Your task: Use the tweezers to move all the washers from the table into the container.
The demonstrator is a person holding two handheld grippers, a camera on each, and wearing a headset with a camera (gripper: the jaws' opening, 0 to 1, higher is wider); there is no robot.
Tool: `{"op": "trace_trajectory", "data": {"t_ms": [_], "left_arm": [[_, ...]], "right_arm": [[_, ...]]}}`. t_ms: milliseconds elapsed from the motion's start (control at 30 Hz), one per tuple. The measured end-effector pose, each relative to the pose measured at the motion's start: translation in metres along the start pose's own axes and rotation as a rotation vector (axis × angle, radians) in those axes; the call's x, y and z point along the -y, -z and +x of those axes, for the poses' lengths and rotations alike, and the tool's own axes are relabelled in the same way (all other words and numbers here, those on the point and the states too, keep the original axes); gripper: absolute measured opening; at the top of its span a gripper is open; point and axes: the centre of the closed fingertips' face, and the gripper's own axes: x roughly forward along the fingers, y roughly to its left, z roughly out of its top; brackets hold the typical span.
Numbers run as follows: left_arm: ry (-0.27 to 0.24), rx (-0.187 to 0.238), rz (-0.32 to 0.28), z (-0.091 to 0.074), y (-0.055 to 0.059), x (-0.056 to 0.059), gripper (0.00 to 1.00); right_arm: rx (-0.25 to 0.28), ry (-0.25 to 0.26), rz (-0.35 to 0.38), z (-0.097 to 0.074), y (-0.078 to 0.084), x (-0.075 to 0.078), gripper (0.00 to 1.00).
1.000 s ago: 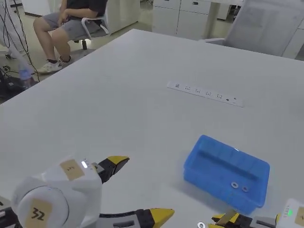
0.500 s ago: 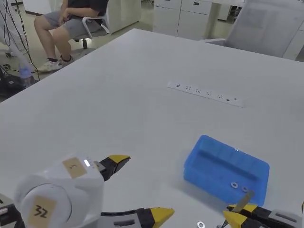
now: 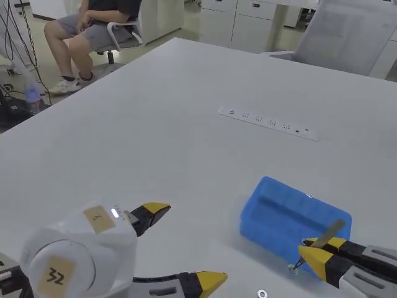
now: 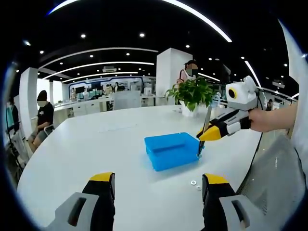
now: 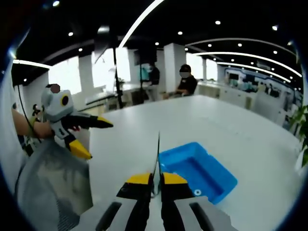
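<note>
The right gripper is clamped tight on slim metal tweezers, their tips at the near edge of the blue rectangular plastic container; whether they carry anything is too small to make out. A small silver ring washer lies on the white table just before the container. The left gripper hovers nearby, jaws spread wide, empty.

The bench looks smooth and matt. The container is blue plastic with a soft sheen. The washer glints as bare metal, and the thin tweezers are dull metal. The left gripper has a matt white plastic housing.
</note>
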Motion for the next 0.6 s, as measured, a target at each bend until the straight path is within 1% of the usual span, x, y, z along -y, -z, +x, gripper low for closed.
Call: {"op": "trace_trajectory", "data": {"t_ms": [233, 433, 600], "left_arm": [[0.0, -0.004, 0.002, 0.0, 0.001, 0.0, 0.74], [0.001, -0.007, 0.003, 0.0, 0.001, 0.001, 0.74], [0.004, -0.009, 0.002, 0.0, 0.002, 0.001, 0.74]], "right_arm": [[0.016, 0.019, -0.012, -0.002, -0.014, 0.011, 0.03], [0.02, 0.042, -0.024, 0.001, -0.025, 0.025, 0.03], [0.02, 0.049, -0.038, 0.005, -0.029, 0.034, 0.03]]}}
